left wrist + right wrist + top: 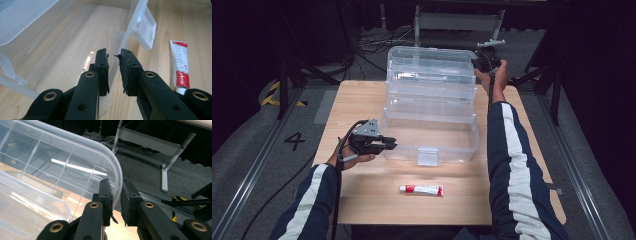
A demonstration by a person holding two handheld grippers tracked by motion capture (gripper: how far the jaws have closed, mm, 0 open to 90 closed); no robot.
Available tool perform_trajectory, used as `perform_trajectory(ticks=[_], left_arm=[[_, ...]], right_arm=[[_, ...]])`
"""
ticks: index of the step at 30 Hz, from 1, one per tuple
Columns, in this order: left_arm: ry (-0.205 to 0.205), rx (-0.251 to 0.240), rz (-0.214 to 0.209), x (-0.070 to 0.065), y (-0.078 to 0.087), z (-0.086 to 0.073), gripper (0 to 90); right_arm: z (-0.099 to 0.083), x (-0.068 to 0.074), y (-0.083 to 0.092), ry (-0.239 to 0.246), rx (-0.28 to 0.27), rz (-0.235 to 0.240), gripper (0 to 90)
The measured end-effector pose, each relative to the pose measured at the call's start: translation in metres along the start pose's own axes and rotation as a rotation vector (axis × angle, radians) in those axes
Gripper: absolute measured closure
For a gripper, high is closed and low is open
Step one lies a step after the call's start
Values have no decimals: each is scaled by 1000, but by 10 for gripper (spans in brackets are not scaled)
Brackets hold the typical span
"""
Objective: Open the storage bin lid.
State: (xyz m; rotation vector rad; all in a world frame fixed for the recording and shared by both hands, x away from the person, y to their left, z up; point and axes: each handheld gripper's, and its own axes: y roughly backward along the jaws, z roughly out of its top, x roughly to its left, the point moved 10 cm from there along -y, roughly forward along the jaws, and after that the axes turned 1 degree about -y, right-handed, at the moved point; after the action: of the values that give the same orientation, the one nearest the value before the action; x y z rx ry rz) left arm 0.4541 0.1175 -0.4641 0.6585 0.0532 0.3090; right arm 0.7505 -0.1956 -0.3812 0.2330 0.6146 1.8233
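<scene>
A clear plastic tiered box stands open mid-table, its trays stepped back up to the raised lid. My left gripper is at the base's front left corner, and its jaws are closed over the base's front wall. Stretched to the far right corner, my right gripper is shut on the lid's curved rim, which runs between its jaws. A white and red tube lies flat on the wood in front of the box, also to the right of my left gripper as the tube.
The box's front latch hangs open at the middle of the front wall, seen also as the latch. The wooden table ends just behind the box. Beyond it are cables on the grey floor and a metal frame.
</scene>
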Motion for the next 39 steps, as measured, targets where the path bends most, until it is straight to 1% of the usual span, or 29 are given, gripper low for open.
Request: perform_trajectory(ticks=[3, 5, 7, 8, 9, 10, 13, 22, 25, 27, 28, 33, 35, 39], left_arm=[[1, -2, -2, 0, 0, 0, 773], [0, -3, -5, 0, 0, 0, 774], [0, -2, -10, 0, 0, 0, 776], [0, -3, 11, 2, 0, 0, 776], [12, -1, 3, 4, 0, 0, 773], [9, -1, -4, 4, 0, 0, 778], [24, -21, -22, 5, 0, 0, 784], [24, -22, -16, 5, 0, 0, 783], [25, -23, -7, 4, 0, 0, 782], [17, -15, -1, 5, 1, 0, 780], [19, -13, 1, 4, 1, 0, 780], [18, -12, 10, 4, 1, 0, 778], [13, -10, 12, 4, 1, 0, 777], [14, -10, 14, 4, 1, 0, 777]], right_arm=[[-3, -2, -1, 13, 23, -4, 782], [-4, -3, 0, 24, 34, -1, 802], [-4, -4, 1, 24, 32, -3, 799], [-3, -4, 2, 26, 28, -3, 801], [-3, -4, 3, 32, 32, -2, 808], [-3, -4, 4, 40, 34, -1, 814], [-1, -3, 7, 52, 31, 2, 814], [-1, 0, 17, 54, 17, 6, 812], [-4, 1, 25, 58, 13, 10, 811], [-5, 1, 34, 59, 5, 10, 810], [-5, 1, 34, 59, 5, 10, 810], [-6, 1, 55, 60, -23, 23, 803], [-9, 1, 63, 72, -25, 25, 801], [-15, 2, 78, 77, -38, 39, 800]])
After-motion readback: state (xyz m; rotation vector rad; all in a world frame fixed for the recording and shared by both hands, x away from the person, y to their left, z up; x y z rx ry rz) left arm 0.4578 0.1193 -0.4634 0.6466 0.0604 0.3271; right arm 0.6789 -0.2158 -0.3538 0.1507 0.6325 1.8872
